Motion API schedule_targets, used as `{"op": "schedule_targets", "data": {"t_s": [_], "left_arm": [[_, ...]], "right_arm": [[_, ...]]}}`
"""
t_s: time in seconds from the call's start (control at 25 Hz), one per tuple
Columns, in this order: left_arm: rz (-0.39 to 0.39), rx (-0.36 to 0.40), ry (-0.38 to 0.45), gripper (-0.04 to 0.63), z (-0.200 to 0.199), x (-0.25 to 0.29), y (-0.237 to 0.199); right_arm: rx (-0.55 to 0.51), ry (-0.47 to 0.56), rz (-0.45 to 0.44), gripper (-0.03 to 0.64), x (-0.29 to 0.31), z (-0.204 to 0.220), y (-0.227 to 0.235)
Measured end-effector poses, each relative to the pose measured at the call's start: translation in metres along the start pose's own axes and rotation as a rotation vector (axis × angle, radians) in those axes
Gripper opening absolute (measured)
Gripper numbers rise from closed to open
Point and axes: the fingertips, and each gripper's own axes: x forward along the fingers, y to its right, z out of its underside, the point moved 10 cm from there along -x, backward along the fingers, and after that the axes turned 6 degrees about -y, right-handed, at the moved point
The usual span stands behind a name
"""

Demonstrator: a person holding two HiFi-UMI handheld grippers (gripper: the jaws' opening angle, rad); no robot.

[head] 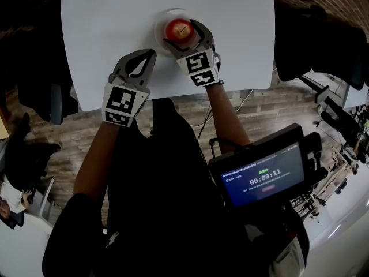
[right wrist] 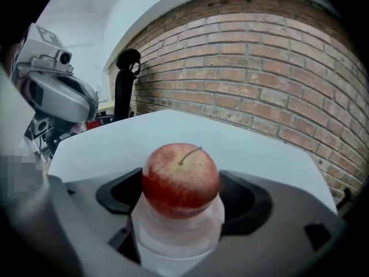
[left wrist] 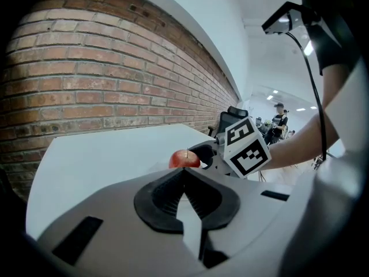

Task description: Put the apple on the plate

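A red apple (head: 179, 29) rests on a small white plate (head: 160, 25) near the middle of the white table (head: 109, 16). My right gripper (head: 183, 35) reaches in from the front with a jaw on each side of the apple, shut on it. In the right gripper view the apple (right wrist: 180, 179) fills the gap between the dark pads, with the plate (right wrist: 179, 238) right beneath it. My left gripper (head: 150, 55) hovers above the table's front edge, left of the plate, shut and empty. In the left gripper view the apple (left wrist: 184, 159) shows just past its tips (left wrist: 184, 173).
A brick wall (right wrist: 259, 79) stands beyond the table's far edge. Dark office chairs (head: 311, 39) sit around the table. A screen with a timer (head: 262, 176) hangs at my lower right. The floor is wood planks (head: 69, 137).
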Motion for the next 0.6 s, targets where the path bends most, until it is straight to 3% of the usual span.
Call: {"op": "schedule_targets", "data": {"t_s": [0.6], "left_arm": [[-0.012, 0.007, -0.014, 0.006, 0.0028, -0.0037, -0.0045]], "right_arm": [[0.056, 0.032, 0.000, 0.399, 0.0029, -0.0017, 0.0063]]}}
